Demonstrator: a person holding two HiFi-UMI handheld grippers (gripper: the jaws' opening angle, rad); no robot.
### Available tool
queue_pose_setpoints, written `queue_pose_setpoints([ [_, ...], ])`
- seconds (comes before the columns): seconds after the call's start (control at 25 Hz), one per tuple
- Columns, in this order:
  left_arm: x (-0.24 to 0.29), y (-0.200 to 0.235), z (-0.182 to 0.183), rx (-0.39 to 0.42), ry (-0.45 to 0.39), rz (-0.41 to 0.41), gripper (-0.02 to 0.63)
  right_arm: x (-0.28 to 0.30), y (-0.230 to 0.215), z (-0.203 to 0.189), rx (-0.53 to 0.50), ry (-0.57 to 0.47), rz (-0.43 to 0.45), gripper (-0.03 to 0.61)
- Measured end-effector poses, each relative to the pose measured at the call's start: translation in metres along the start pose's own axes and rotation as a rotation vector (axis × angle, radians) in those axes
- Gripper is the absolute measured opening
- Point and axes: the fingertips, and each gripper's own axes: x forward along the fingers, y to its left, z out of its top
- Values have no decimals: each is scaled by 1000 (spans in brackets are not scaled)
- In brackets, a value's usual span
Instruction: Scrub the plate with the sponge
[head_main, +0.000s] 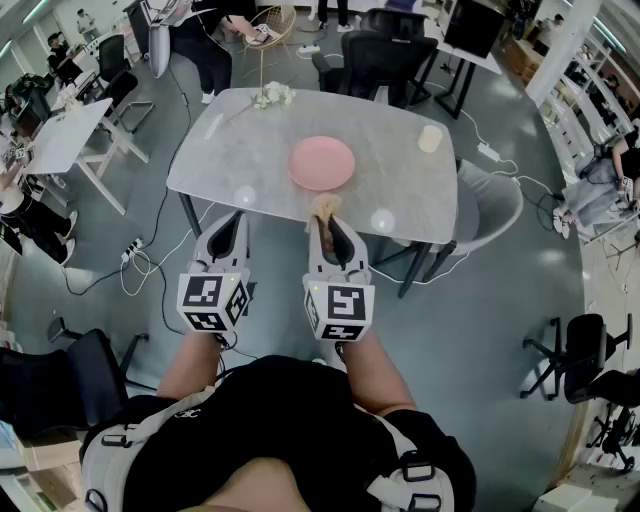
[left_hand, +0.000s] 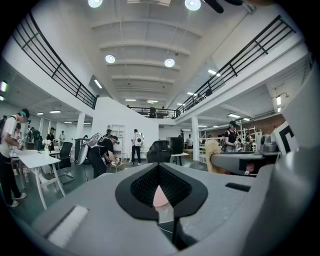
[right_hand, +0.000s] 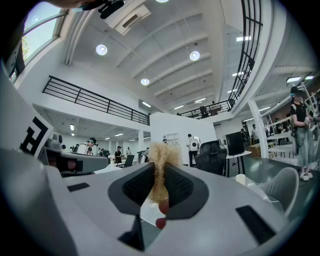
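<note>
A round pink plate (head_main: 322, 163) lies on the grey marble table (head_main: 230, 150), near its middle. My right gripper (head_main: 326, 222) hangs just short of the table's near edge, shut on a tan, fibrous sponge (head_main: 324, 207) that sticks out past its tips. In the right gripper view the sponge (right_hand: 160, 162) is squeezed between the dark pads (right_hand: 180, 186). My left gripper (head_main: 235, 225) is level with it on the left, shut with nothing in it; its pads (left_hand: 145, 185) meet. Both grippers point upward. The left gripper view also catches the sponge (left_hand: 213, 152) at the right.
A pale cup (head_main: 430, 138) stands at the table's far right and a white bunch (head_main: 272, 95) at its far edge. A grey chair (head_main: 490, 205) sits at the right end, black chairs (head_main: 385, 55) behind. Cables (head_main: 140, 262) trail on the floor. People stand at the far desks.
</note>
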Motion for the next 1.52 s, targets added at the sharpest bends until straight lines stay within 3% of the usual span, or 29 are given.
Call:
queue_pose_setpoints([
  [0.24, -15, 3, -4, -40, 16, -20, 5, -9, 8, 2, -8, 8, -23, 66],
  [1.04, -3, -60, -5, 12, 12, -9, 5, -40, -43, 1, 13, -3, -13, 66],
  [1.28, 19, -83, -9, -68, 16, -45, 5, -46, -76, -3, 11, 7, -31, 66],
  [1.52, 55, -88, -11, -18, 20, -53, 5, -23, -96, -10, 16, 20, -37, 66],
])
